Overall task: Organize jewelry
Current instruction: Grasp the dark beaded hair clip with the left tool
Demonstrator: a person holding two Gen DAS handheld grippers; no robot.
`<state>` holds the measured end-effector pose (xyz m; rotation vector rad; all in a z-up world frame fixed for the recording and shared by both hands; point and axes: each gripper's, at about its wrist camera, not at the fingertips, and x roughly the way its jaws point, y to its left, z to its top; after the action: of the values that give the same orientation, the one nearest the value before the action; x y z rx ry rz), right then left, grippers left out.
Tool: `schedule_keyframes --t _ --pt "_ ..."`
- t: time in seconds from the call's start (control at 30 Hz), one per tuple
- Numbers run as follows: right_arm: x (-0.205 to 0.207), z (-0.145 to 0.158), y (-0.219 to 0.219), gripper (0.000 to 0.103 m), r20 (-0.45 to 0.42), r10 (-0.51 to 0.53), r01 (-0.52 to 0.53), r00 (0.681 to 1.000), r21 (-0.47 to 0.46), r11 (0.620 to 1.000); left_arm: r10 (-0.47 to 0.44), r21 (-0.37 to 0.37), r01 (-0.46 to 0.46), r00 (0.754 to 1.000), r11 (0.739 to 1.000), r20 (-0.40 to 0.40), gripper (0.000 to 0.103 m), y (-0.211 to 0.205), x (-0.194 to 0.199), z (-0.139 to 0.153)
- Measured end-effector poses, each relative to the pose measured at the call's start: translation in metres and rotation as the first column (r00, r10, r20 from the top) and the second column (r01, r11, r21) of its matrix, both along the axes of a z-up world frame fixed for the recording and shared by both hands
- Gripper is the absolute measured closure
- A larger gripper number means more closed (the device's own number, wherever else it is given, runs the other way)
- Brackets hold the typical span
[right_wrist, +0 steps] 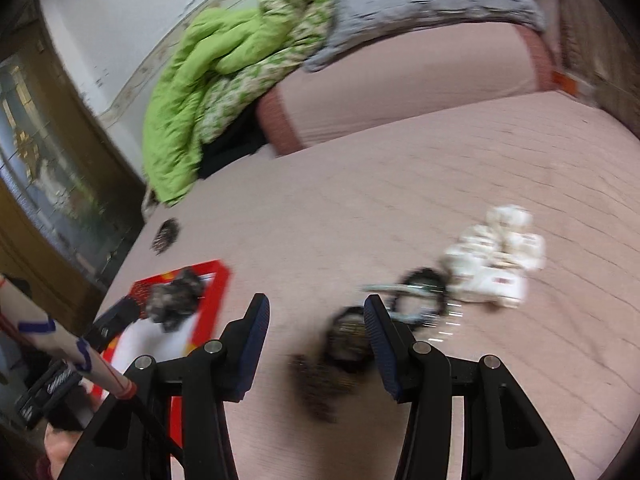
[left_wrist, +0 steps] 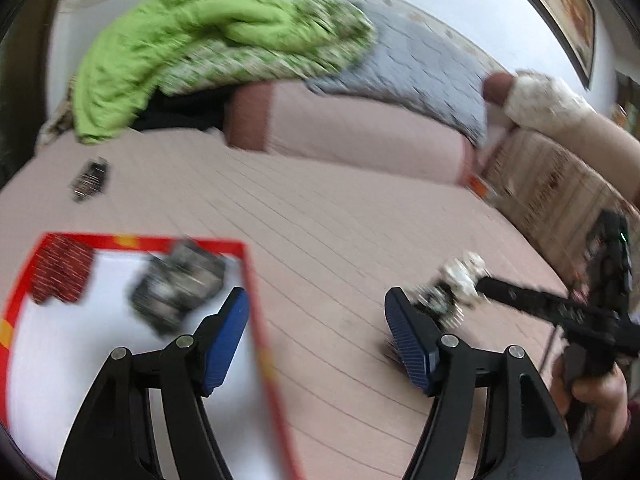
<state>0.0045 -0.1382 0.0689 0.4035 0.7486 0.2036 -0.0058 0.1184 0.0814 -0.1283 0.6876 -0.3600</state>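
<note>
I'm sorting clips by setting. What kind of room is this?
Probably a bedroom: a quilted pink bedspread serves as the work surface, a crumpled lime-green duvet is heaped behind it, beside a grey checked pillow.

The pink bed (right_wrist: pixel 400 168) carries a red-rimmed tray (left_wrist: pixel 256 280), scattered jewelry (right_wrist: pixel 420 292) and a green blanket (left_wrist: pixel 180 32).

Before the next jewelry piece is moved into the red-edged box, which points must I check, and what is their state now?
1. Left gripper jaws open, holding nothing: ok.
2. Right gripper jaws open, holding nothing: ok.
3. Red-edged box has bare white floor left: ok.
4. Loose dark jewelry lies on the pink bed cover, near the right gripper: ok.
5. Picture sharp enough to choose one piece: not ok, blurred.
6. Pieces tangled with the white bundle: cannot tell.
</note>
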Motion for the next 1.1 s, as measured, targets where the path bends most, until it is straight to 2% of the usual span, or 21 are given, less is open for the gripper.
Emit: schedule_keyframes --t 0.1,0.2,0.23,0.33,0.43,0.5,0.6,0.7,0.73,0.77,0.9,1.03,1.1 --pt "-0.006 -0.005 -0.025 0.050 -0.016 -0.056 0.056 0.998 0.013 0.998 -0.071 0.026 0.073 0.995 0.997 -0.063 0.034 -0.034 -0.007 -0.018" --pt "-0.007 -0.005 -0.043 0.050 -0.020 -0.092 0.093 0.996 0.064 0.994 -0.110 0.037 0.114 0.989 0.993 -0.103 0.034 -0.055 -0.012 -0.030" --pt "-0.008 -0.005 -0.046 0.050 -0.017 -0.097 0.098 0.995 0.079 0.992 -0.120 0.044 0.126 0.985 0.991 -0.121 0.034 -0.064 -0.013 -0.035" --pt "-0.008 -0.003 -0.047 0.050 -0.010 -0.088 0.089 0.996 0.103 0.991 -0.136 0.039 0.144 0.977 0.989 -0.166 0.044 -0.077 -0.013 -0.046" --pt "-0.008 -0.003 -0.048 0.050 -0.008 -0.075 0.076 0.997 0.125 0.989 -0.141 0.025 0.149 0.968 0.988 -0.210 0.044 -0.088 -0.007 -0.058" --pt "-0.009 -0.002 -0.050 0.050 -0.006 -0.072 0.072 0.997 0.139 0.988 -0.138 0.044 0.152 0.964 0.987 -0.229 0.045 -0.101 -0.003 -0.065" --pt "-0.012 -0.001 -0.053 0.050 -0.001 -0.072 0.072 0.997 0.151 0.986 -0.137 0.042 0.153 0.956 0.987 -0.260 0.055 -0.111 0.004 -0.075" --pt "-0.013 -0.001 -0.057 0.050 -0.002 -0.073 0.072 0.997 0.163 0.984 -0.110 0.114 0.140 0.965 0.984 -0.240 0.071 -0.118 0.008 -0.081" --pt "-0.013 -0.001 -0.058 0.049 -0.004 -0.072 0.071 0.997 0.165 0.984 -0.097 0.162 0.137 0.968 0.977 -0.233 0.080 -0.120 0.009 -0.082" --pt "-0.013 -0.002 -0.058 0.049 -0.007 -0.068 0.068 0.998 0.168 0.983 -0.095 0.170 0.137 0.968 0.976 -0.233 0.084 -0.118 0.010 -0.082" --pt "-0.012 -0.004 -0.059 0.049 -0.017 -0.066 0.067 0.998 0.170 0.983 -0.082 0.213 0.134 0.968 0.968 -0.235 0.089 -0.104 0.007 -0.077" --pt "-0.005 -0.010 -0.051 0.050 -0.050 -0.015 0.023 0.999 0.168 0.986 -0.096 0.170 0.138 0.967 0.976 -0.237 0.093 -0.084 0.005 -0.069" --pt "0.000 -0.016 -0.044 0.071 -0.075 0.029 -0.016 0.997 0.173 0.985 -0.100 0.157 0.136 0.971 0.978 -0.217 0.093 -0.079 0.005 -0.064"
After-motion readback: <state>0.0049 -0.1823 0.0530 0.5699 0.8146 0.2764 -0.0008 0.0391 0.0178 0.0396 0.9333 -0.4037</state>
